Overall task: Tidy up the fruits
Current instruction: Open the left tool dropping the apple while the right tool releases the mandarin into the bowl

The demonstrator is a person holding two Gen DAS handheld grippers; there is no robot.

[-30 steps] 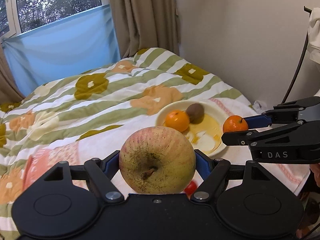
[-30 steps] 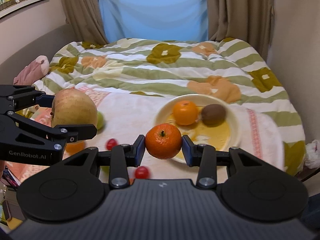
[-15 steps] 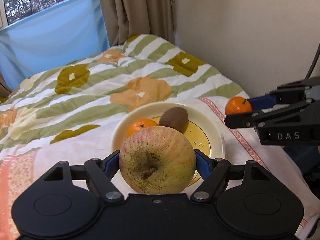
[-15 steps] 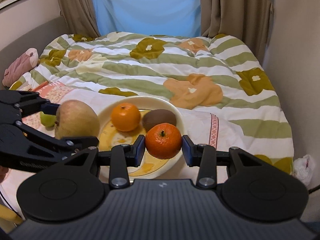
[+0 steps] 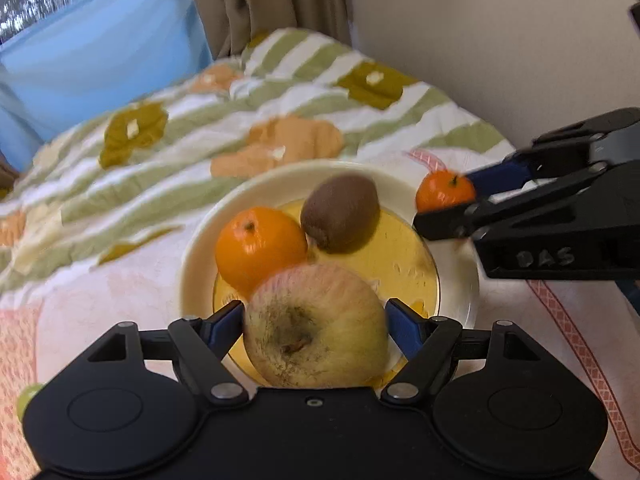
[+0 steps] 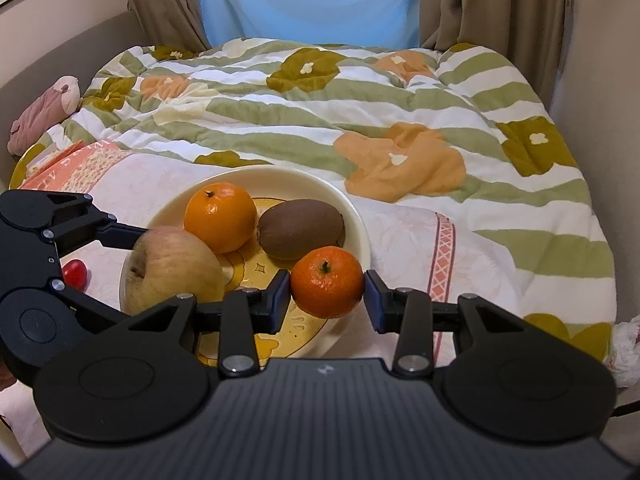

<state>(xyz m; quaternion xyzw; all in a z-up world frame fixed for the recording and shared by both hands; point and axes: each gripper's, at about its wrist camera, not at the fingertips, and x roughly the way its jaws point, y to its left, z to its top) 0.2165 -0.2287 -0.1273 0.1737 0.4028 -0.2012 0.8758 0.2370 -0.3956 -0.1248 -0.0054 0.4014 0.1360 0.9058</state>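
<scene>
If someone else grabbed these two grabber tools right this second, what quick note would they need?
Left gripper: shut on the apple, held over the near side of the plate.
Right gripper: shut on a small tangerine, held at the plate's near right edge.
Done: an orange and a kiwi already lie on the plate.
Left: set down the apple and tangerine on the plate, then fetch the red cherry tomato and the small green fruit lying on the bedcover to the left.

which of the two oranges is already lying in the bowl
The larger, lighter orange beside the kiwi lies free in the bowl. The smaller, deeper-coloured mandarin is clamped in the right tool.
</scene>
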